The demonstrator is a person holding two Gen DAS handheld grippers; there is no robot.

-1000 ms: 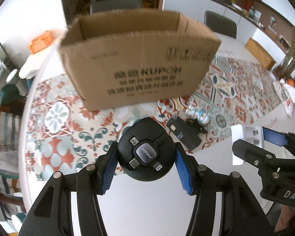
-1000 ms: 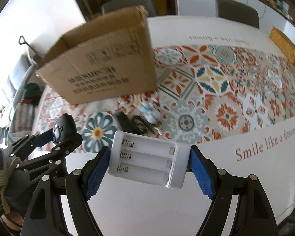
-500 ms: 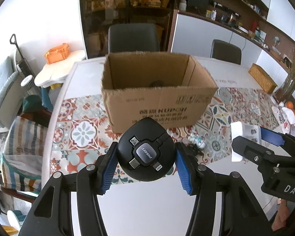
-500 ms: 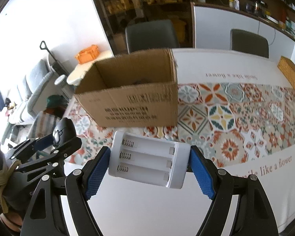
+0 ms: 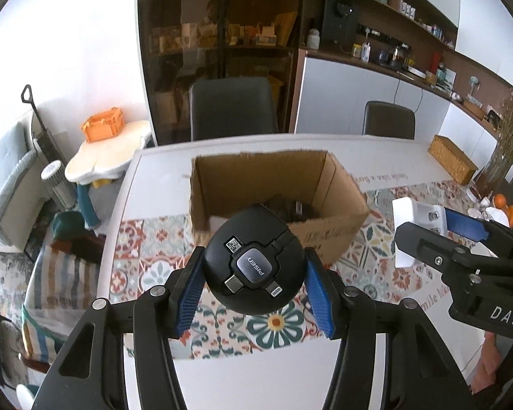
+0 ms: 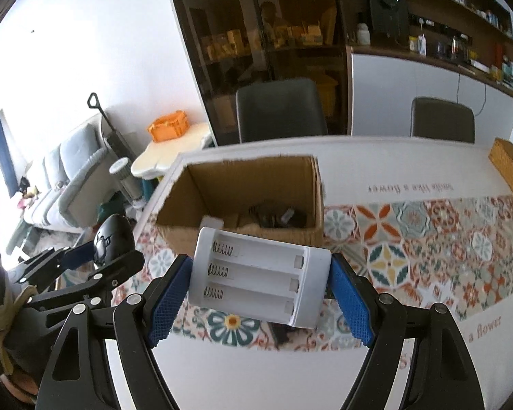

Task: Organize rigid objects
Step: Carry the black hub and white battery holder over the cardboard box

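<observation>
Left wrist view had the left gripper (image 5: 254, 275) clamped on a round black cable hub (image 5: 254, 263) with three connector tips tucked round its face, held up in the air on the near side of the cardboard box (image 5: 342, 205). Right gripper (image 6: 260, 288) was squeezing a white battery holder (image 6: 260, 283), three empty slots with springs showing, also lifted clear of the table (image 6: 256, 369) and a bit nearer than the box.

Progress-wise I'd call it somewhere in the middle. The box already had stuff in the bottom: a dark tangle, maybe cables or chargers, plus a pale piece near the left wall, too murky to count properly. Both held items weren't in yet, so two drops looked left at minimum. A dark object peeked out under the battery holder on the patterned runner (image 6: 427, 246), so probably more to collect.

Count: one box, one hub, one battery holder, two grippers, two chairs on the far side, one wicker basket (image 6: 509, 167) far right.
</observation>
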